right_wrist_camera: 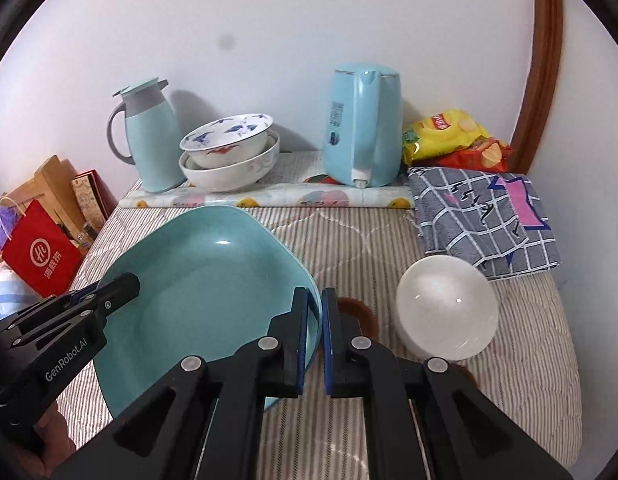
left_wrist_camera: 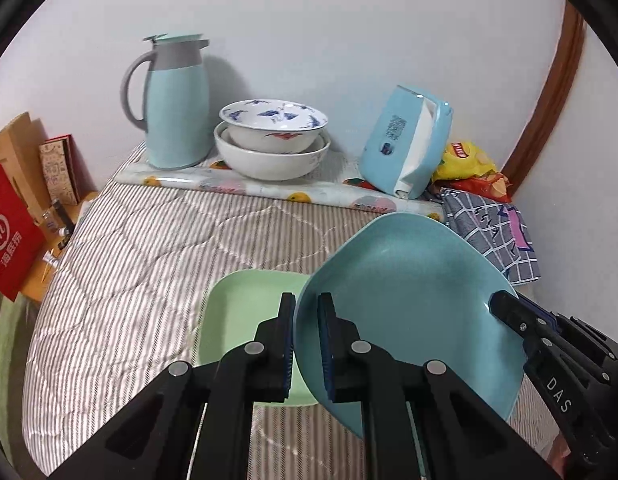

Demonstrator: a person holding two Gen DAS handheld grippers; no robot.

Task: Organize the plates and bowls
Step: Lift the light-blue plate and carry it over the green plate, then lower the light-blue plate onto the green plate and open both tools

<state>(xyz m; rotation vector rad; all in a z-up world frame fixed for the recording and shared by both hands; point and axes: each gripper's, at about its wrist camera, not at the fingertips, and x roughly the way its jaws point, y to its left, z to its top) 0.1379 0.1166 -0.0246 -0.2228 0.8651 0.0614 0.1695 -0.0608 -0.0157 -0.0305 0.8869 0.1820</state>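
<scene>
**Two wrist cameras faced the back wall from either side of one plate**

The left wrist view looked forward along the left gripper (left_wrist_camera: 305, 312), close over the left rim of the blue plate (left_wrist_camera: 409, 292), with the right gripper (left_wrist_camera: 505, 308) entering at its right edge. The right wrist view looked the same way from the plate's (right_wrist_camera: 205, 280) right rim, the left gripper (right_wrist_camera: 121, 288) at its left edge. Both faced the wall and shared the thermos (left_wrist_camera: 177, 112) (right_wrist_camera: 149, 144), stacked bowls (left_wrist_camera: 273, 140) (right_wrist_camera: 229, 156) and kettle (left_wrist_camera: 405, 144) (right_wrist_camera: 361, 128), farther off.
</scene>
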